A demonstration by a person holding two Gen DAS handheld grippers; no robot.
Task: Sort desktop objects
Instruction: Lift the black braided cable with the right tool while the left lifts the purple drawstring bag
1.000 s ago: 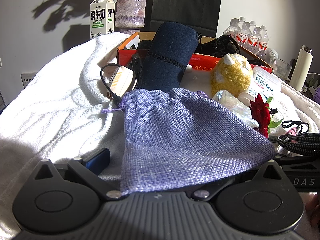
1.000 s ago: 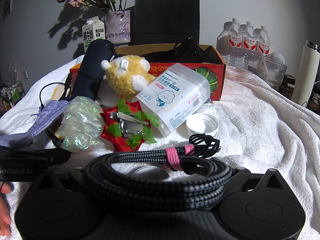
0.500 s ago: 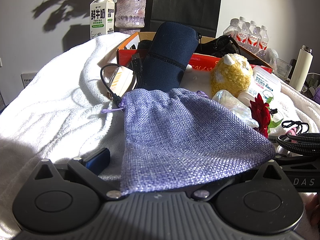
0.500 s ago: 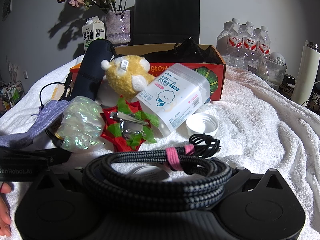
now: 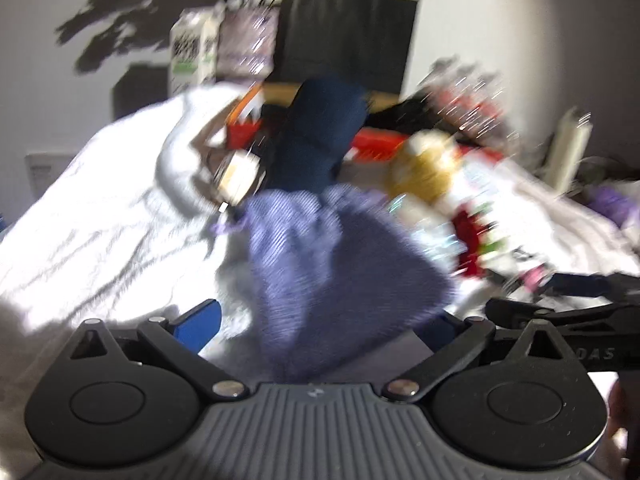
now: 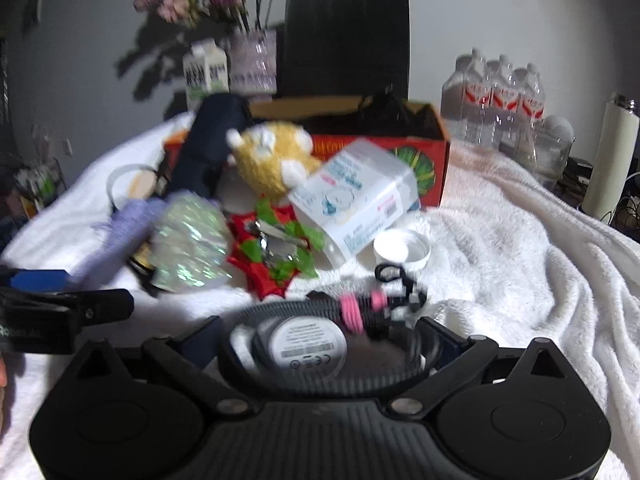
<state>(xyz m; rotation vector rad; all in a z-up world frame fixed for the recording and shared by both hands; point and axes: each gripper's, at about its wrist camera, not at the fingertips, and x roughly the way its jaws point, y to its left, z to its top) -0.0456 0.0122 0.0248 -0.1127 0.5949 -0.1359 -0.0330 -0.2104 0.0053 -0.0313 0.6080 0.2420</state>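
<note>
Left view only: my left gripper (image 5: 320, 320), jaws wide around one purple pouch (image 5: 332, 264).
Right view only: my right gripper (image 6: 320, 340), jaws wide around one coiled cable (image 6: 360, 308); three water bottles (image 6: 496, 96).

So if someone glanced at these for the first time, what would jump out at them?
Probably the purple drawstring pouch, which fills the middle of the left wrist view between the left tool's fingers. Next comes the coiled black cable with a pink tie, close in front of the right tool. Behind it, a yellow plush toy sits in front of the red cardboard box.
</note>
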